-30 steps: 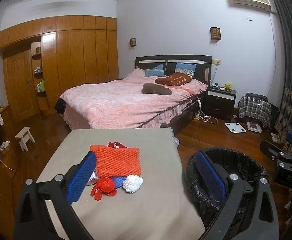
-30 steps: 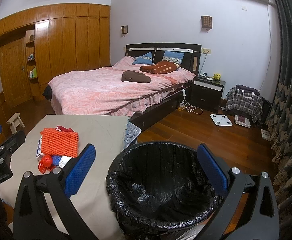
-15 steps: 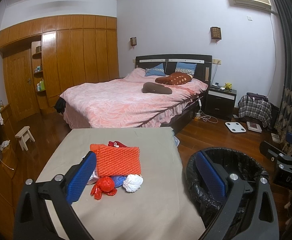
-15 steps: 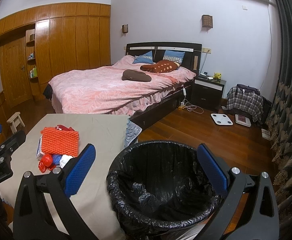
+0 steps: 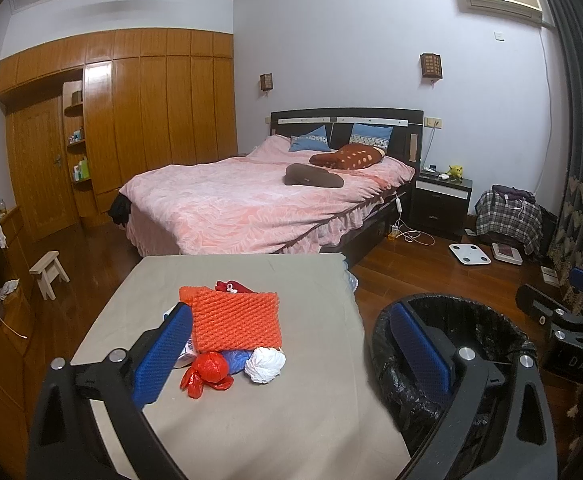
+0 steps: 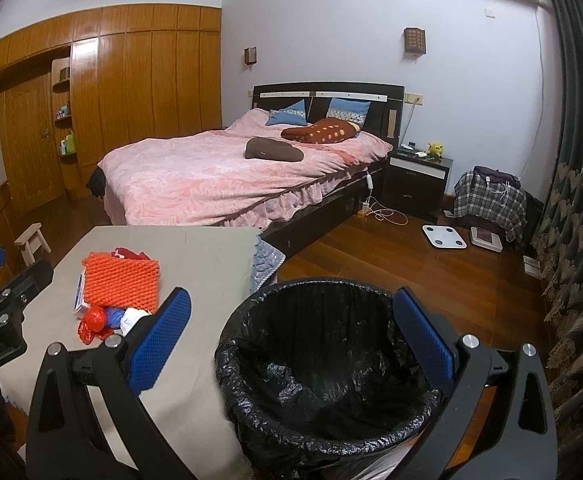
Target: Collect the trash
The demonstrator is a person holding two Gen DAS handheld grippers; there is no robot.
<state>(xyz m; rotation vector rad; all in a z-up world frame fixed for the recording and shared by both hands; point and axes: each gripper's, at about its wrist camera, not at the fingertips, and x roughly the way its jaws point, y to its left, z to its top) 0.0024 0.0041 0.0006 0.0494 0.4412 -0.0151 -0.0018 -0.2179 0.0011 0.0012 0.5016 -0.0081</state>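
A pile of trash (image 5: 233,336) is located on the tabletop (image 5: 251,420). The lined trash bin (image 6: 323,364) is positioned at the tabletop's right edge, on the floor (image 6: 411,264). The bed (image 5: 251,204) is situated behind the tabletop, with a nightstand (image 5: 441,200) to its right.

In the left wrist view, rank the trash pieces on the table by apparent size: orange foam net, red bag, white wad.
1. Orange foam net, clearly largest.
2. Red bag and white wad look about alike; I won't rank them. Both lie side by side at the pile's near edge, so nearness does not separate them.
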